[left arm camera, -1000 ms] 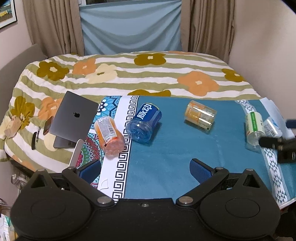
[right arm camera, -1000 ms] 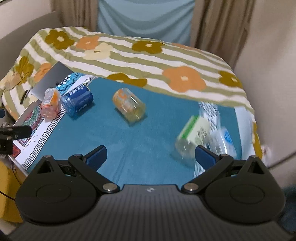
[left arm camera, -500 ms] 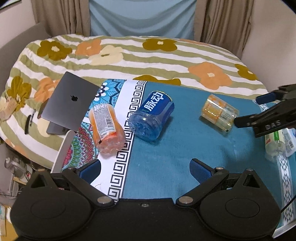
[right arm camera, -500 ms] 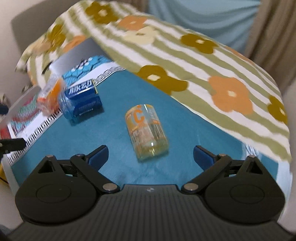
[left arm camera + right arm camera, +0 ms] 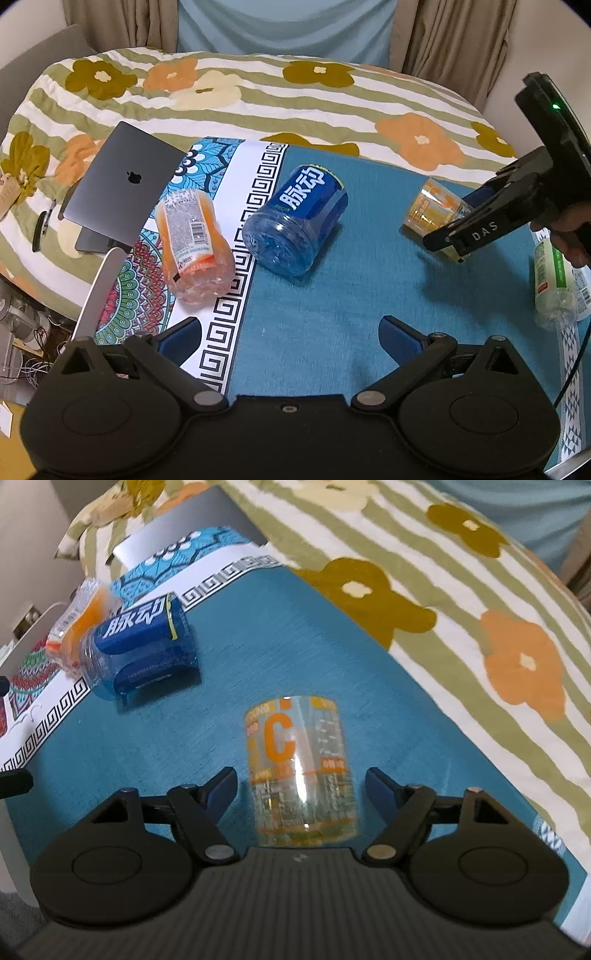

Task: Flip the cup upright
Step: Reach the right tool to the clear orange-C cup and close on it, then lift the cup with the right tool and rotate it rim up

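Observation:
A clear cup with an orange "C" label [image 5: 299,771] lies on its side on the teal cloth [image 5: 258,646]. My right gripper [image 5: 301,786] is open, and the cup lies between its two blue fingertips without touching them. In the left wrist view the same cup [image 5: 432,206] shows partly behind the right gripper [image 5: 461,225]. My left gripper [image 5: 290,338] is open and empty above the cloth's near edge [image 5: 314,325]. A blue cup [image 5: 295,221] and an orange cup [image 5: 190,240] lie on their sides in front of it.
A green-labelled clear cup [image 5: 550,280] lies at the right edge. A closed grey laptop [image 5: 122,188] rests at the left on the flowered bedspread [image 5: 258,96]. The blue cup [image 5: 140,646] and orange cup [image 5: 79,620] lie to the left in the right wrist view.
My right gripper has moved forward and down over the "C" cup, which now lies between its fingers. My left gripper has moved slightly closer to the blue and orange cups.

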`<act>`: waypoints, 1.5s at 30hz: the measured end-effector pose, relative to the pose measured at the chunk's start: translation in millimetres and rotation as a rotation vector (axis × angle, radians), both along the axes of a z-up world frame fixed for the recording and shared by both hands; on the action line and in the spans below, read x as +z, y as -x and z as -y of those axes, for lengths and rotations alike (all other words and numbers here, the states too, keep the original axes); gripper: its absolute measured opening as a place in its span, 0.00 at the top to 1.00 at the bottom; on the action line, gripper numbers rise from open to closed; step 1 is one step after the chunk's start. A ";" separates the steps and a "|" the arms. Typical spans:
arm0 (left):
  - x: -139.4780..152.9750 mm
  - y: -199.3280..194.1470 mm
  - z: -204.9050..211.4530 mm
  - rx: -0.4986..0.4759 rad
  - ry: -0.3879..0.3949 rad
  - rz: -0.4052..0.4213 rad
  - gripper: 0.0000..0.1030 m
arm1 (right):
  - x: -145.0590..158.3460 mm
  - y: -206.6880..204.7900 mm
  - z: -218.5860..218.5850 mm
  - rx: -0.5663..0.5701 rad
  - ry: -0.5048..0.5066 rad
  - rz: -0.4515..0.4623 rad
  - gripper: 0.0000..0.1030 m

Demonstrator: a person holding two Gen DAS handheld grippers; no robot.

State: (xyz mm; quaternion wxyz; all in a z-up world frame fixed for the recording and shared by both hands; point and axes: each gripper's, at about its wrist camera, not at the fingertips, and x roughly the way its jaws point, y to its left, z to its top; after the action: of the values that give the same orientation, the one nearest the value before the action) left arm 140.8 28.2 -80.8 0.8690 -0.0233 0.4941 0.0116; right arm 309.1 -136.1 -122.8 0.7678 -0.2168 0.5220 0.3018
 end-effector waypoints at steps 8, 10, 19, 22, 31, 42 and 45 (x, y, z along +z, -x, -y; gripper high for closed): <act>1.6 1.6 -0.9 -0.006 0.007 0.007 0.00 | -4.3 -2.5 -3.3 -0.024 0.003 -0.033 0.26; 4.1 3.8 -1.8 -0.005 0.008 0.012 0.00 | -1.7 -0.7 -2.6 -0.035 -0.002 -0.031 0.26; 21.5 23.0 -6.0 -0.011 0.004 0.047 0.00 | 23.7 31.2 3.7 -0.154 -0.056 -0.058 0.26; 27.3 31.8 -7.6 -0.011 0.009 0.056 0.00 | 30.9 59.0 4.9 -0.213 -0.048 -0.059 0.26; 35.8 62.5 -11.3 -0.035 0.014 0.069 0.00 | 38.4 133.6 18.7 -0.500 -0.171 -0.113 0.26; 23.2 78.3 -12.8 -0.096 0.015 0.040 0.00 | 5.1 185.2 11.2 -0.755 -0.240 -0.112 0.26; 17.3 80.2 -15.6 -0.104 0.014 0.029 0.00 | -4.0 185.1 10.2 -0.798 -0.243 -0.100 0.26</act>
State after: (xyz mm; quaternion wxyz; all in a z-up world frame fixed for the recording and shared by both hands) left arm 60.5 43.8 -63.5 0.8752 -0.0037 0.4822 -0.0374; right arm 124.1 -146.3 -126.8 0.8183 0.1096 0.5620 0.0503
